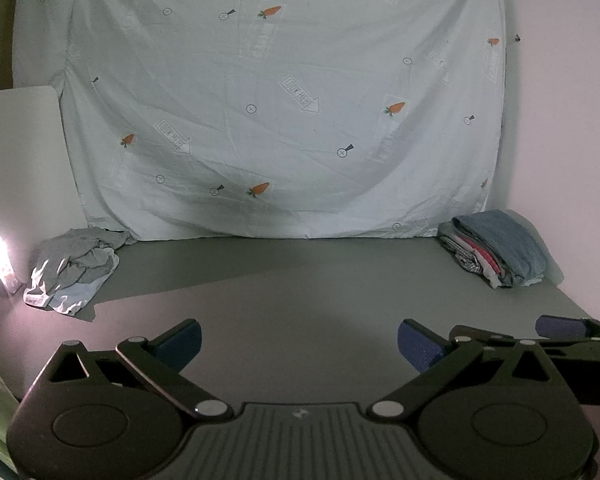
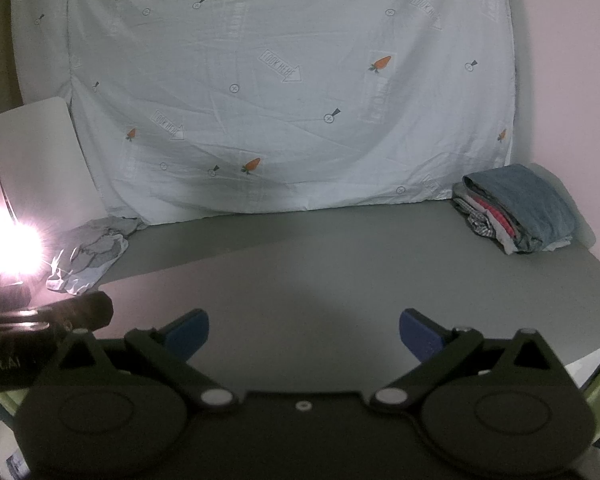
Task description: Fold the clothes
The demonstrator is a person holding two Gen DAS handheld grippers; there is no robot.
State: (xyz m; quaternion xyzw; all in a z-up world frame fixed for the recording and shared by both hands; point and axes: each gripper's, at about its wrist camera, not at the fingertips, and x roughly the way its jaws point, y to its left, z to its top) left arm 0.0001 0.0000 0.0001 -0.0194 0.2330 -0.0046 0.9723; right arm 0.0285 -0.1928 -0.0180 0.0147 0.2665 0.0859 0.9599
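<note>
Both claws, left gripper (image 1: 298,344) and right gripper (image 2: 304,334), hang spread and empty over the grey table (image 1: 300,280). Left of the table's middle lies a crumpled, seemingly grey garment (image 1: 74,270); right, a folded stack (image 1: 496,246). Pinch an edge, not bunched cloth.

Lamp glare (image 2: 10,242): at 9 o'clock, washes out its source.
Folded stack (image 2: 518,210): lower garments show edges only; kinds indeterminate.
Crumpled pile (image 1: 74,266): garment count indeterminate.
Right gripper (image 1: 576,330): cut off at 3 o'clock in left view.

"LOOK HERE" arrows on the hung carrot-print sheet (image 1: 284,92); "obot.AI" on the left gripper (image 2: 4,364).
</note>
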